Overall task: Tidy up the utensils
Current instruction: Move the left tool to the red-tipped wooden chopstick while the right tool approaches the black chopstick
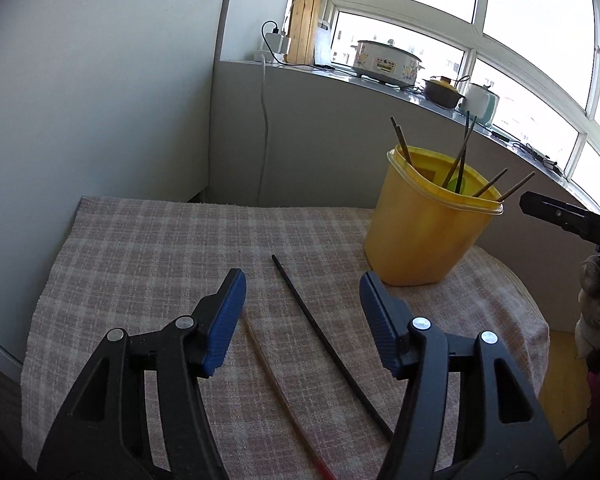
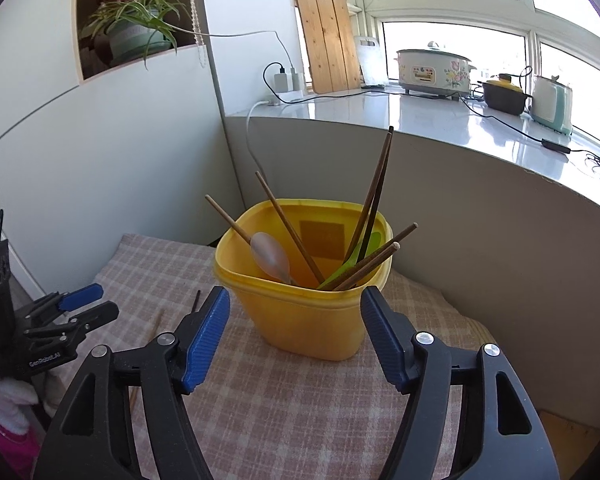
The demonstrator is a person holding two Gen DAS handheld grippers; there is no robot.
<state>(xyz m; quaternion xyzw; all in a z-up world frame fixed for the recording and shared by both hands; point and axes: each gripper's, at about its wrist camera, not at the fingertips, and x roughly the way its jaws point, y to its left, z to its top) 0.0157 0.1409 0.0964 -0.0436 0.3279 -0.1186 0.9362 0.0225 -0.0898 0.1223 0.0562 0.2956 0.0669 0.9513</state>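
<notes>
A yellow plastic tub (image 1: 424,232) stands on the checked cloth and holds several chopsticks; in the right wrist view the tub (image 2: 312,312) also holds a pale spoon (image 2: 270,258) and a green utensil (image 2: 352,258). A black chopstick (image 1: 324,340) and a tan chopstick (image 1: 272,380) with a red end lie on the cloth between the fingers of my left gripper (image 1: 302,304), which is open and empty just above them. My right gripper (image 2: 294,320) is open and empty, close in front of the tub. The left gripper (image 2: 84,304) shows at the left of the right wrist view.
The checked cloth (image 1: 148,248) covers a small table against a white wall. A grey ledge (image 2: 440,120) behind carries a rice cooker (image 2: 436,70), a dark pot and a pale appliance, with cables. A wooden board leans by the window.
</notes>
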